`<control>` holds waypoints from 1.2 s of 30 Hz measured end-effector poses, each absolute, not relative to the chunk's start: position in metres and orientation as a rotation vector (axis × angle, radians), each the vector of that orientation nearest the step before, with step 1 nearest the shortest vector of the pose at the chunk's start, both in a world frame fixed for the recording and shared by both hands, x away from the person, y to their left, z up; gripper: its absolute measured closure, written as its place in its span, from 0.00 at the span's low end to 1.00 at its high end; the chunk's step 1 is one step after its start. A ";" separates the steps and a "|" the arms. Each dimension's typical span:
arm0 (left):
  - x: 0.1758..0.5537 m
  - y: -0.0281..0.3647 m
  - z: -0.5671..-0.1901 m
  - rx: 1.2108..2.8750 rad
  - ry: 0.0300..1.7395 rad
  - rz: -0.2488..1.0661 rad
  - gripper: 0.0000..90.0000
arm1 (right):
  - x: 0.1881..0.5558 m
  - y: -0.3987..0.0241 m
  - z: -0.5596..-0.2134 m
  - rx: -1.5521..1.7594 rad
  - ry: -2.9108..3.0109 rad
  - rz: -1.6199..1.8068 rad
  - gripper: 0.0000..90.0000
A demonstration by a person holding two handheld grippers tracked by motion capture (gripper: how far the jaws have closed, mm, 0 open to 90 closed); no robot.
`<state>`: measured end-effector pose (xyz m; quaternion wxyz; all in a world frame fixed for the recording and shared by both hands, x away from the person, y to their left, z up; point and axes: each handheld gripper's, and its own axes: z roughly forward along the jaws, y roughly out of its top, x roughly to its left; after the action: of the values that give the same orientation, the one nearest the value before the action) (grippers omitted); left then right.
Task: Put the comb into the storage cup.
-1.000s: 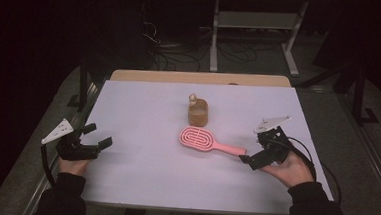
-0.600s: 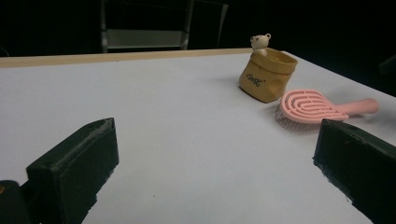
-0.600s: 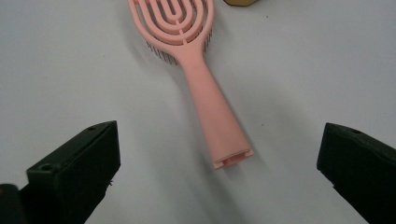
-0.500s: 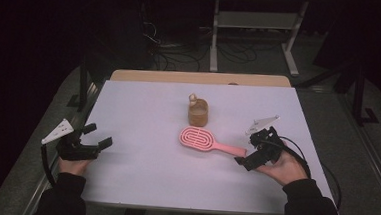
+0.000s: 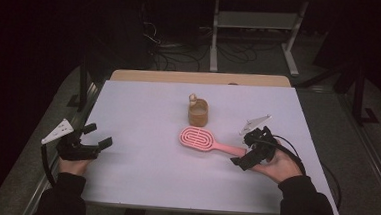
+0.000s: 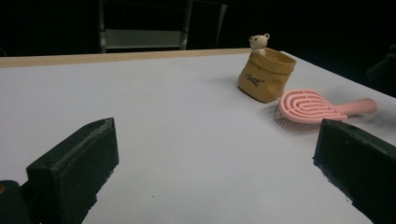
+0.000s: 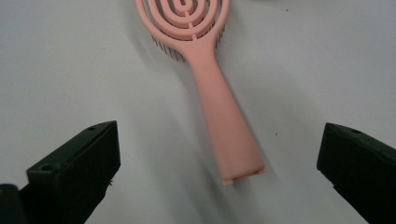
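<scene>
White sheeting covers the table (image 5: 138,184), with a dark room and a metal stand behind it. Near the middle lies a pink hairbrush (image 5: 199,138), bristles down, its handle pointing toward the person's right side. Just behind its head stands a small tan pouch (image 5: 198,113) with a little bear figure (image 5: 192,99) peeking from its rim; brush and pouch sit close but apart. The right gripper (image 5: 247,151) hovers at the handle's end, jaws spread wide; in the right gripper view the handle end (image 7: 240,168) lies between them, touching neither. The left gripper (image 5: 100,136) rests near the table's left edge, well apart from the brush, jaws also wide and holding nothing.
</scene>
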<state>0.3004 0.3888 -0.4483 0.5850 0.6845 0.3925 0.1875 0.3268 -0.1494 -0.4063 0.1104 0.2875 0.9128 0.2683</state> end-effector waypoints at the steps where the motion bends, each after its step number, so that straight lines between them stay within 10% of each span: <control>1: 0.300 0.389 -0.448 1.598 0.915 0.437 0.00 | 0.327 -0.149 -0.407 0.840 2.686 0.783 0.00; 36: 0.302 0.389 -0.449 1.599 0.911 0.426 0.00 | 0.357 -0.099 -0.418 0.707 2.785 0.700 0.00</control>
<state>0.3019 0.3891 -0.4494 0.5863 0.6858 0.3907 0.1826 0.3572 -0.0992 -0.4182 0.0918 0.2381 0.9377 0.2358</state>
